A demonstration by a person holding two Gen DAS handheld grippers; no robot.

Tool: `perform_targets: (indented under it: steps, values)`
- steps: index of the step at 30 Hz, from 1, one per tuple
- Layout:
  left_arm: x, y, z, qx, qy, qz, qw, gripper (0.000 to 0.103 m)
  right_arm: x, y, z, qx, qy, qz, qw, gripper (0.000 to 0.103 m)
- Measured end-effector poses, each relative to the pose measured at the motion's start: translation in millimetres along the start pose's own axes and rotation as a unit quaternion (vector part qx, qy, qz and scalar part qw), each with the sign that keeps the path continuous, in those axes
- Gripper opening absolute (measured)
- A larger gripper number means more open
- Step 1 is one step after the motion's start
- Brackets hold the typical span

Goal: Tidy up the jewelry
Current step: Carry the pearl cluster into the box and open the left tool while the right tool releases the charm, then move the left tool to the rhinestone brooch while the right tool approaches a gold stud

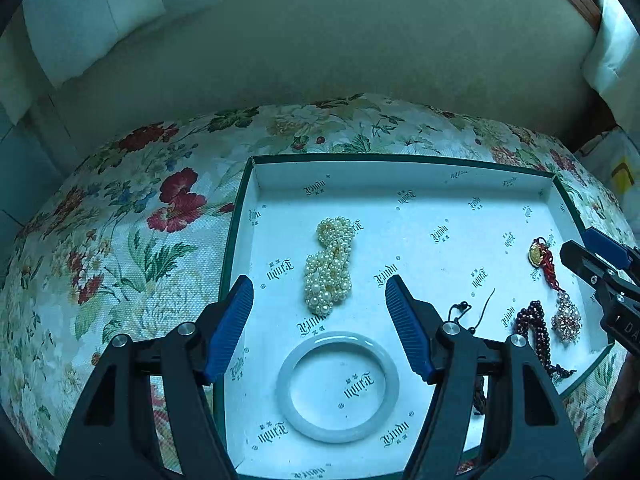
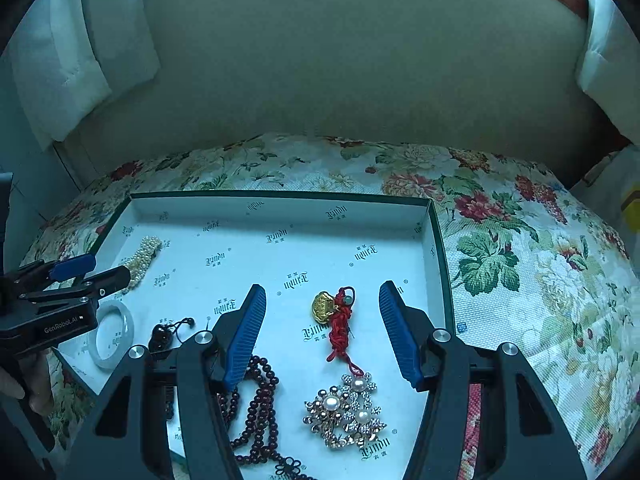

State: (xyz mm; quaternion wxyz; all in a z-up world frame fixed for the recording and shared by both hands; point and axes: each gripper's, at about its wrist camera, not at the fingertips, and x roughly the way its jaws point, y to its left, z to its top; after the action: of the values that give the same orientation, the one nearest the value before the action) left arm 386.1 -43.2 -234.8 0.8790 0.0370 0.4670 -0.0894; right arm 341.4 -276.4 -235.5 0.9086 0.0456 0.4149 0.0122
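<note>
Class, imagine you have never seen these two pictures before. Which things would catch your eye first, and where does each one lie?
The white printed tray on the floral cloth stands out first. In its left part lies a bunched pearl strand, with a pale jade bangle nearer the camera between the open left gripper fingers. On the right side, ahead of the open right gripper, lie a gold charm on red cord, a pearl brooch and dark red beads.

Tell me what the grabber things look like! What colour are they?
Both look alike. The left gripper and the right gripper have black angular plastic arms joined by round silver bolts. Each finger ends in a bright blue ribbed pad. Seen from the right wrist view, the left one's black body carries small white lettering reading GenRobot.AI.
</note>
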Motion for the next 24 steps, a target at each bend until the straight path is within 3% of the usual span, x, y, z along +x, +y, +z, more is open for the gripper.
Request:
perform_targets:
  steps: [8,15,24]
  values:
    - [-40.0,2.5,-22.8,-0.007,-0.017,-0.009,0.9998,0.068,-39.9,19.1,-21.7,-0.014,-0.011,0.015,1.000,0.058]
    - [-63.0,6.8,-55.6,-0.015,-0.012,-0.011,0.9998,0.068,-61.3,36.9,-56.9,-0.021,0.010,0.028,0.999,0.057]
    - [-85.1,23.3,-110.7,-0.035,0.006,0.006,0.9993,0.068,-70.9,60.6,-110.8,-0.031,0.058,0.053,0.996,0.038]
